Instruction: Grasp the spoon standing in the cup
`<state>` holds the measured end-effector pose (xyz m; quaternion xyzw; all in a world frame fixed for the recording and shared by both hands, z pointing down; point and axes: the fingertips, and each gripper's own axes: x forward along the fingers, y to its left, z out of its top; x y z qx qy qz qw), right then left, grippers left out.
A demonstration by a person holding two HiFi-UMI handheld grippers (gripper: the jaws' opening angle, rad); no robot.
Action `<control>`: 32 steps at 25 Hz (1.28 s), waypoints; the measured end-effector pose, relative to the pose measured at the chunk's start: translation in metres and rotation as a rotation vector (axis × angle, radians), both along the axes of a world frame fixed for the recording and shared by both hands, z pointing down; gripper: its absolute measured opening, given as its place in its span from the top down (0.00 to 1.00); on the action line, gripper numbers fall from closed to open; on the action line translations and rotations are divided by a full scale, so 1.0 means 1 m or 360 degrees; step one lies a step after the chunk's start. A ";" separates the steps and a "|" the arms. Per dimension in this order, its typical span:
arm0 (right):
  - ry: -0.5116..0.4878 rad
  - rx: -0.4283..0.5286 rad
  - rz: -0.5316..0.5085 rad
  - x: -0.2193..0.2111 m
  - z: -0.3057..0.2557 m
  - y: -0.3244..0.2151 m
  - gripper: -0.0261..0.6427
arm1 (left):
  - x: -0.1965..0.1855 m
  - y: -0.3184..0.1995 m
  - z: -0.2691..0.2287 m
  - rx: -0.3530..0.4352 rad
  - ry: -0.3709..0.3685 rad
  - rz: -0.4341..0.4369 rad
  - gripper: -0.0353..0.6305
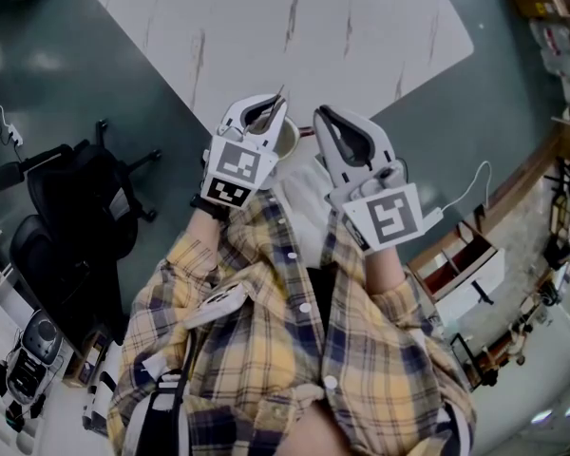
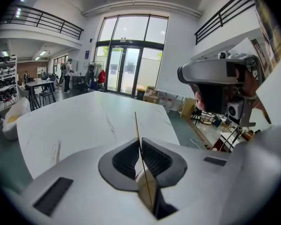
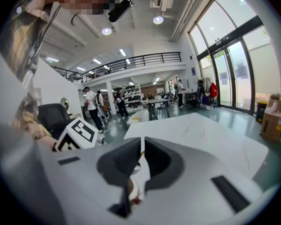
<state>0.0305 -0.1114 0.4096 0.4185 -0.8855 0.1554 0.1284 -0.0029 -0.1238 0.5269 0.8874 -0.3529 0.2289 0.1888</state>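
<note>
My left gripper [image 1: 276,104] is held close to the chest, above the near edge of the white marbled table [image 1: 294,27]. In the left gripper view its jaws [image 2: 140,143] are shut on the thin gold spoon handle [image 2: 136,128], which rises upright between the pads; the spoon [image 1: 282,94] widens below them. A pale cup [image 1: 287,141] sits between the two grippers. My right gripper [image 1: 317,118] is beside it, and its jaws [image 3: 142,146] are shut on a white wall that looks like the cup's rim [image 3: 141,172]. The cup's inside is hidden.
A black office chair [image 1: 76,198] stands on the floor at the left. Wooden shelving [image 1: 461,255] and a white cable [image 1: 470,188] are at the right. My right gripper's body [image 2: 215,78] fills the upper right of the left gripper view.
</note>
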 end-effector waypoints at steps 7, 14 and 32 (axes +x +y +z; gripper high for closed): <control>0.0046 -0.0025 0.0021 0.004 0.000 -0.003 0.90 | 0.001 -0.003 -0.005 0.0006 0.0037 -0.0019 0.91; 0.0015 0.0016 -0.0001 0.002 -0.004 -0.001 0.90 | 0.003 -0.001 -0.010 0.0021 0.0060 -0.0013 0.92; 0.0056 0.0018 -0.0043 -0.007 0.010 -0.014 0.90 | -0.002 -0.008 -0.046 0.0169 0.0127 -0.0068 0.92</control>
